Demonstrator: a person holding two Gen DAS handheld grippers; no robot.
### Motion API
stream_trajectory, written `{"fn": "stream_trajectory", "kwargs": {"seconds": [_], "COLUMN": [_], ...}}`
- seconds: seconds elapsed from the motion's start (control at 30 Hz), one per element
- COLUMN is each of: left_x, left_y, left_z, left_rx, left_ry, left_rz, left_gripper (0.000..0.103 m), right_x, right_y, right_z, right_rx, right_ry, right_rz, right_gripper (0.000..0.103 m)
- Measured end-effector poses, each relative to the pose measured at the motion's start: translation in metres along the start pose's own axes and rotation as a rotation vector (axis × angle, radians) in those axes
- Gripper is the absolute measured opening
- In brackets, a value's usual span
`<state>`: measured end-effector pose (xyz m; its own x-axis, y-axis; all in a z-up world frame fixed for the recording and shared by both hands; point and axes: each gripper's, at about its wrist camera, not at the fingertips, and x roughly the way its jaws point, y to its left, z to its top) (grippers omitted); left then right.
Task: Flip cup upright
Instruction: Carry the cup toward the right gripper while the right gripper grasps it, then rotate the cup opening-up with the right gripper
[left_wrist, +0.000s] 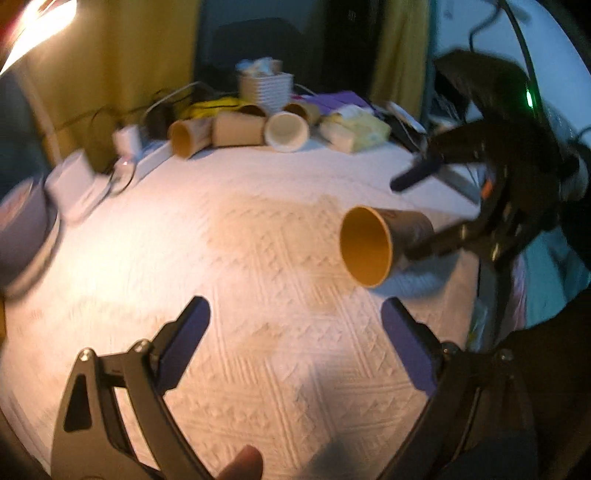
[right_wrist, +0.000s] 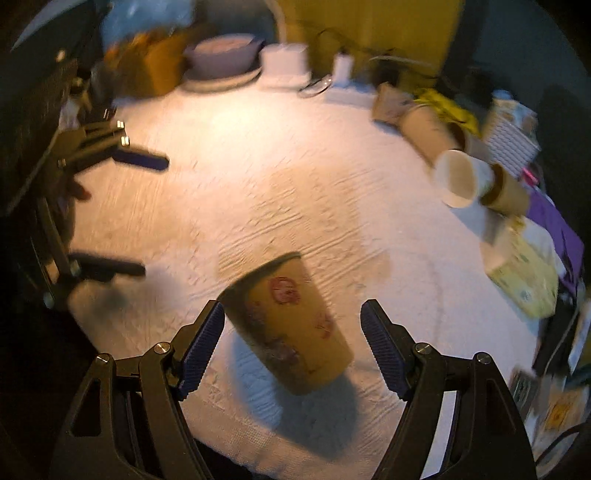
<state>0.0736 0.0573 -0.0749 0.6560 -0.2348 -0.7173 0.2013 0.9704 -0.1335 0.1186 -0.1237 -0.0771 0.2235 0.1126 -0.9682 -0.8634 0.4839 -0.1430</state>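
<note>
Desk (left_wrist: 258, 258): white textured cloth | cup (right_wrist: 291, 325): on its side, between the spread right tongs (right_wrist: 291, 336), apparently ungripped | left tongs (left_wrist: 295, 343): released, well apart | advice: clench mid-body first, gently, then rotate the mouth upward.

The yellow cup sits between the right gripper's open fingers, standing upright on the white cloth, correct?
Not upright. In the right wrist view the yellow cup lies on its side on the white cloth, between the right gripper's open fingers; the left wrist view shows its mouth facing sideways.
</note>
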Motion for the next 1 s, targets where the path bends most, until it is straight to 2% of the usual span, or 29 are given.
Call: {"fn": "stream_trajectory", "kwargs": {"seconds": [0.3,0.47,0.5,0.53,0.63,0.77,1.0], "left_x": [-0.002,-0.001,0.0,0.0,0.002,0.001,0.005], "left_y": [0.022,0.03,0.031,0.031,0.034,0.036,0.038], "left_z": [-0.016,-0.022,-0.022,-0.023,-0.023,-0.021,-0.019], "left_rx": [-0.151,-0.202,-0.208,-0.214,-0.227,-0.242,-0.275], "left_ry": [-0.046,-0.057,-0.055,-0.055,-0.056,-0.068,-0.062], "left_rz": [-0.035,-0.047,-0.047,-0.048,-0.05,-0.051,-0.03], "left_gripper": [0.095,0.095,0.095,0.095,0.095,0.095,0.095], "right_x": [0.043,0.06,0.063,0.063,0.061,0.054,0.049], "right_y": [0.024,0.028,0.028,0.028,0.023,0.012,-0.013], "right_z": [0.017,0.022,0.023,0.024,0.028,0.038,0.057], "right_rx": [-0.208,-0.251,-0.255,-0.251,-0.23,-0.166,0.033], "right_ry": [0.237,0.307,0.314,0.316,0.3,0.238,0.026], "right_rz": [-0.035,-0.029,-0.025,-0.022,-0.019,-0.025,0.029], "right_gripper": [0.079,0.078,0.074,0.074,0.073,0.072,0.072]}}
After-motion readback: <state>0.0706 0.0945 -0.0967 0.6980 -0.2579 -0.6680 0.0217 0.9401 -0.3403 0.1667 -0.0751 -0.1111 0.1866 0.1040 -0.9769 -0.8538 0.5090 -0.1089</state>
